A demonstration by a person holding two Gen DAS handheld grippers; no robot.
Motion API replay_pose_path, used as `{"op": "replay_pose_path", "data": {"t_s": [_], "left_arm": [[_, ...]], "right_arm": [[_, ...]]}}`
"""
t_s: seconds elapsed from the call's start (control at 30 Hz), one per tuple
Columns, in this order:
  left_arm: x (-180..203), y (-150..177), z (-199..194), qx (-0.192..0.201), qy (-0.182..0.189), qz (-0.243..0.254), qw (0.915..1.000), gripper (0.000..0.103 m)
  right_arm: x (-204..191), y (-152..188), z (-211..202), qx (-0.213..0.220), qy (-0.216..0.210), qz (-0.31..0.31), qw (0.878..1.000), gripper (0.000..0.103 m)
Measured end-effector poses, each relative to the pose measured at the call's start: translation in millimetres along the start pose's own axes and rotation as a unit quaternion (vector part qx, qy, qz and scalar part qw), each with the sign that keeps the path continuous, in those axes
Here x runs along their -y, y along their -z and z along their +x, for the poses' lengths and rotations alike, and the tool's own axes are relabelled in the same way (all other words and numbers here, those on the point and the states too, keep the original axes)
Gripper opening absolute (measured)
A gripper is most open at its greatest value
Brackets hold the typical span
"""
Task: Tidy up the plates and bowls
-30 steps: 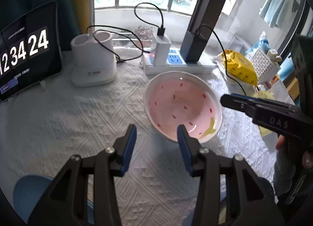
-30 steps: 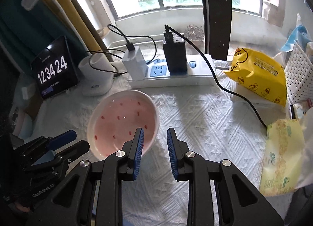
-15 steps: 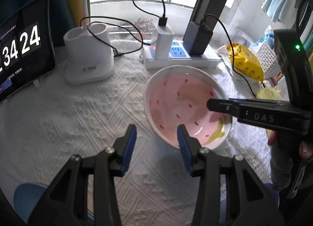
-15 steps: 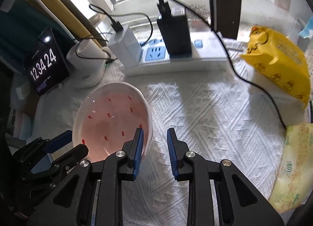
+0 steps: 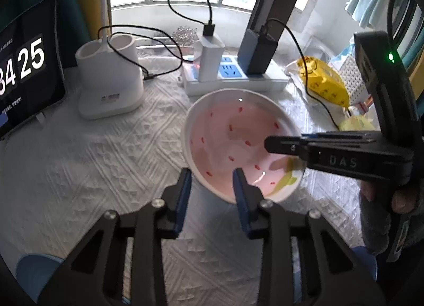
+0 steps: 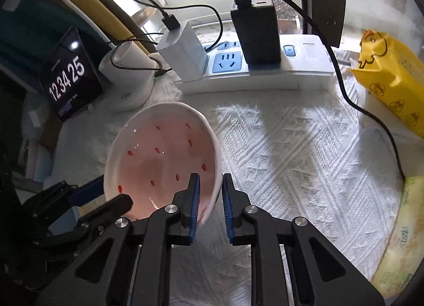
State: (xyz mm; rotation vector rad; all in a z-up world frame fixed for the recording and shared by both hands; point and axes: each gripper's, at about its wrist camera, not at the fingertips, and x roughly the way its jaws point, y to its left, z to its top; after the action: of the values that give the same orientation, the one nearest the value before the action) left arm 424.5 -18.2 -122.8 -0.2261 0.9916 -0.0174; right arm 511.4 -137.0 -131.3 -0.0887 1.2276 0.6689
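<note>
Hand-held gripper pair, right (image 6: 209,194) and left (image 5: 212,186), both closing astride opposite rims of the pink bowl (image 5: 238,144), so I read a two-sided lift off the tabletop (image 5: 106,160).

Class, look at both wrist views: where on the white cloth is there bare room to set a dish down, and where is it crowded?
Bare cloth lies left of the bowl, between it, the tablet and the white holder. A second patch lies right of the bowl, before the power strip and short of the yellow pack. The back edge is crowded with strip, chargers and cables.
</note>
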Motion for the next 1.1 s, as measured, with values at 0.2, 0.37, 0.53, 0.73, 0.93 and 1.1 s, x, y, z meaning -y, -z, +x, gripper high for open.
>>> {"op": "replay_pose_path", "data": {"t_s": [0.2,0.37,0.53,0.73,0.93,1.1], "left_arm": [[1,2,-4,0.005,0.013,0.004,0.9999,0.031],[4,2,-12,0.021,0.01,0.01,0.9997,0.031],[3,2,-21,0.029,0.015,0.01,0.9994,0.031],[6,4,-33,0.04,0.022,0.015,0.9988,0.031],[11,4,-48,0.053,0.028,0.019,0.998,0.031],[13,6,-63,0.063,0.032,0.02,0.9973,0.031]], "right_arm": [[-2,0,-1,0.007,0.015,-0.003,1.0,0.017],[-5,0,-11,0.027,0.022,-0.005,0.999,0.017],[-11,2,-17,0.032,0.025,-0.01,0.999,0.017],[-15,7,-34,0.046,0.031,-0.012,0.998,0.017],[-19,11,-49,0.055,0.038,-0.014,0.998,0.017],[-27,15,-63,0.066,0.042,-0.017,0.997,0.017]]}}
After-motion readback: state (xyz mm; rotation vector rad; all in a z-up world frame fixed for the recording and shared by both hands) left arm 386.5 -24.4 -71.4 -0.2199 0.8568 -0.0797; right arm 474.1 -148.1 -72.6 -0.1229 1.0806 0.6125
